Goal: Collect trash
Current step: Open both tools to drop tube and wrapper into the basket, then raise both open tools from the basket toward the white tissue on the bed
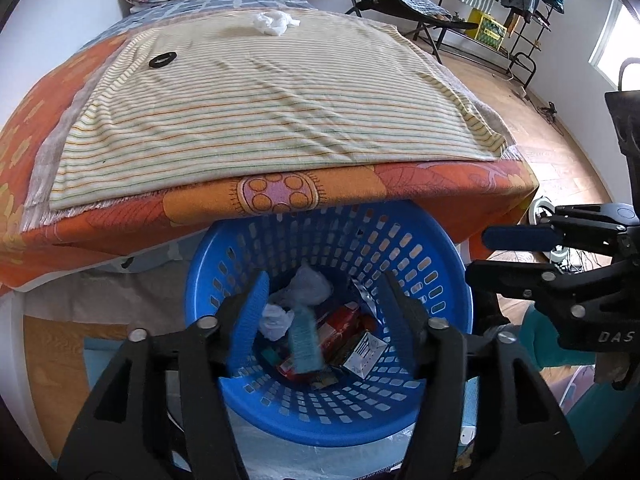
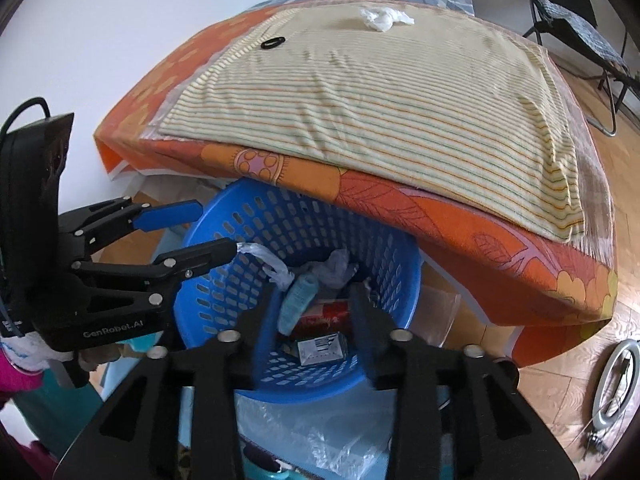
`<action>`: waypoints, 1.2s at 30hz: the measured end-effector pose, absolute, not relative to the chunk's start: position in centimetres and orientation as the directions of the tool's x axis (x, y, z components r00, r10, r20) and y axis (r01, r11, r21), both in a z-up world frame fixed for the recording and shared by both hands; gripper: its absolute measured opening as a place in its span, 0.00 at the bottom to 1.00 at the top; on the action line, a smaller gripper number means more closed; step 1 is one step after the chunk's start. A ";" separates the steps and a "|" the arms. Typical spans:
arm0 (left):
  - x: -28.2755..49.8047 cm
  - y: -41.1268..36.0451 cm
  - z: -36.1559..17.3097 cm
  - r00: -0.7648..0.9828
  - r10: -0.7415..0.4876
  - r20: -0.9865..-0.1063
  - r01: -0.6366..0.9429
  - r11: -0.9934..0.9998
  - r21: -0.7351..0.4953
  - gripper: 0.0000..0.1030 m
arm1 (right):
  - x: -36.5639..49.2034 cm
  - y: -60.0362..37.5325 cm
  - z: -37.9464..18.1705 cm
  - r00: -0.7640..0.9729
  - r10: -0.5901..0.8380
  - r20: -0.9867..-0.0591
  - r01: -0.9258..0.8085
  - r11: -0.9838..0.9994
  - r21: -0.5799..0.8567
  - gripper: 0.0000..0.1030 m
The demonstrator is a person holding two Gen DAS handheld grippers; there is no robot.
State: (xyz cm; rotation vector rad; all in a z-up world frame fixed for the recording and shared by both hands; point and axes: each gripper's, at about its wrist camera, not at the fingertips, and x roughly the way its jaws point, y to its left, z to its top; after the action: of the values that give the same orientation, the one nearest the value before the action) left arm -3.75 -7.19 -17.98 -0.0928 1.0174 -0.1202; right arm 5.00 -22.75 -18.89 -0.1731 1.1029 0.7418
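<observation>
Both grippers, left (image 1: pixel 320 316) and right (image 2: pixel 316 320), hang open over the basket (image 1: pixel 440 280) (its far rim tucked under the bed (image 1: pixel 360 192) edge), nothing between their fingers.

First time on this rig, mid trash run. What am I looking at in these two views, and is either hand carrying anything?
No robot arm here: a person holds hand tongs, one pair per hand, each with a camera looking along its fingers. One picture is from the left tongs, the other from the right tongs. Each also shows the other pair at its edge. Both hang open over a blue basket holding a red wrapper and a white box. Neither pinches anything, though a white plastic scrap hangs at one left fingertip. On the striped cloth lie a crumpled white tissue and a black ring.
</observation>
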 end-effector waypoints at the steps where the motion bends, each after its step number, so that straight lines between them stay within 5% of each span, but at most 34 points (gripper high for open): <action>1: -3.7 -7.1 -18.0 0.521 -0.144 -0.841 0.055 0.989 -0.136 0.66 | 5.0 -22.8 -18.8 0.251 0.456 -0.854 -0.619 0.754 0.221 0.40; 12: -3.5 -6.6 -18.0 0.515 -0.130 -0.847 0.032 0.991 -0.132 0.71 | 5.8 -23.3 -18.3 0.295 0.434 -0.851 -0.579 0.790 0.202 0.58; 36: -1.0 -3.3 -15.7 0.499 -0.152 -0.853 -0.076 0.973 -0.218 0.71 | 8.0 -22.5 -14.6 0.411 0.410 -0.815 -0.554 0.822 0.134 0.65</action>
State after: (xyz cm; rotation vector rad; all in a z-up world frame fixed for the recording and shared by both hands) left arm -1.01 -3.32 -15.70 -0.2393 1.0506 -0.0468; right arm 8.01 -22.49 -14.62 -0.1659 0.9740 0.6099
